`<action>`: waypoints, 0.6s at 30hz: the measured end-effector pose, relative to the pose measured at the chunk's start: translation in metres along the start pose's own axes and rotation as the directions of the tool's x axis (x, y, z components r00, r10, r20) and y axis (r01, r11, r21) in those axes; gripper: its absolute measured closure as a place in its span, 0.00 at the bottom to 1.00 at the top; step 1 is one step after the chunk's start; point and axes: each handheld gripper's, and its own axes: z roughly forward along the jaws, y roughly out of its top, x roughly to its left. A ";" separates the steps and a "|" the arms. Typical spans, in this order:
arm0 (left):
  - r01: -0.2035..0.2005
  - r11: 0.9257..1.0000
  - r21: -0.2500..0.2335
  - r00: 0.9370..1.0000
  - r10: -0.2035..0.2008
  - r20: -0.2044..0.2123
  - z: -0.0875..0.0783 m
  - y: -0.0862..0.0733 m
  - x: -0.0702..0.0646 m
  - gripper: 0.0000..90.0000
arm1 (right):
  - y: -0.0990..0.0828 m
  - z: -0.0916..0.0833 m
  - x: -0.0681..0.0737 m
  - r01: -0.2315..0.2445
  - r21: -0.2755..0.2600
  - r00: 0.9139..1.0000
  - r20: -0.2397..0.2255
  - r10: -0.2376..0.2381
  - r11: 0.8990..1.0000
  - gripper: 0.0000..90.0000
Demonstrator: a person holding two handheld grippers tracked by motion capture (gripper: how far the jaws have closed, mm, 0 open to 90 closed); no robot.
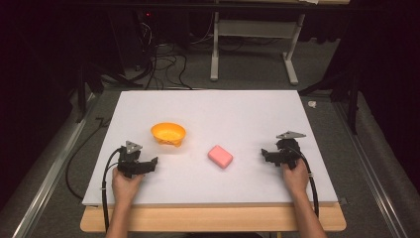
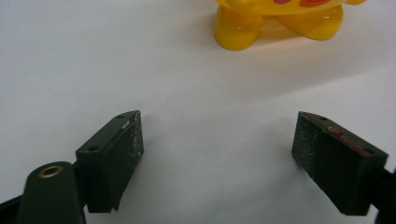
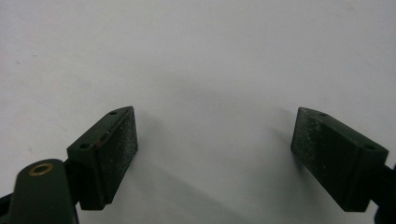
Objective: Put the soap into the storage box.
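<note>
While both hands rest near the table's near edge, the scene reads:
Left gripper [image 1: 148,165]: jaws spread wide, nothing between them, low over the white board [image 1: 208,106] at near left.
Right gripper [image 1: 266,155]: jaws wide apart, empty, at near right, pointing left.
Orange bowl [image 1: 168,133]: upright, just beyond the left gripper; in the left gripper view its yellow feet [image 2: 280,23] stand ahead of the jaws.
Pink soap bar [image 1: 220,156]: flat on the board between the grippers, right of the bowl, apart from both.
</note>
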 end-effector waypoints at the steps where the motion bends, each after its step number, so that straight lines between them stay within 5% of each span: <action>1: 0.000 1.000 0.000 1.000 0.000 0.000 0.000 0.000 0.000 0.19 | 0.000 0.000 0.000 0.000 0.000 1.000 0.000 0.000 1.000 0.17; 18: 0.003 1.000 0.012 1.000 -0.003 0.006 0.000 0.001 0.001 0.19 | 0.000 0.000 0.000 0.007 -0.003 1.000 0.002 -0.007 1.000 0.17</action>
